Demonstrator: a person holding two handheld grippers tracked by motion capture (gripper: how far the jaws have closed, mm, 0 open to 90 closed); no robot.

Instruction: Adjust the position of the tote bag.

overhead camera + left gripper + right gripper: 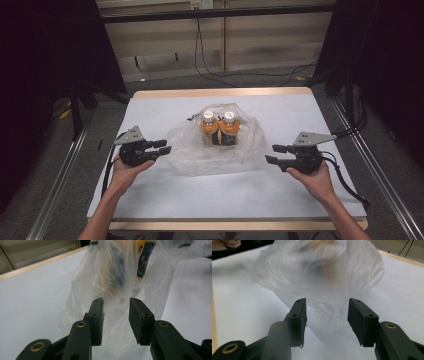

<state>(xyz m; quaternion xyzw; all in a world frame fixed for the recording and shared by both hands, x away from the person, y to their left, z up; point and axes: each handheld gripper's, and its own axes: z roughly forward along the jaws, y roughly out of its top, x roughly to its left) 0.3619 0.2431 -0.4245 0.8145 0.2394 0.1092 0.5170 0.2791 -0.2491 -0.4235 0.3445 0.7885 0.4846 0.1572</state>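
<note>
Two orange bottles (209,129) (230,129) with white caps stand upright side by side in the middle of the table, inside a loose clear plastic bag (215,156). My left gripper (165,146) is at the bag's left edge, pointing right, with its jaws apart. In the left gripper view the left gripper (116,303) has the bag (112,275) just beyond it, and no film is pinched. My right gripper (273,154) sits off the bag's right edge, pointing left. In the right gripper view the right gripper (325,302) stands open in front of the blurred bag (322,272).
The table (300,112) has a pale cover and a wooden rim. Black stand posts (75,115) flank it, and metal rails run along both sides. Cables (210,70) lie on the floor behind the far edge.
</note>
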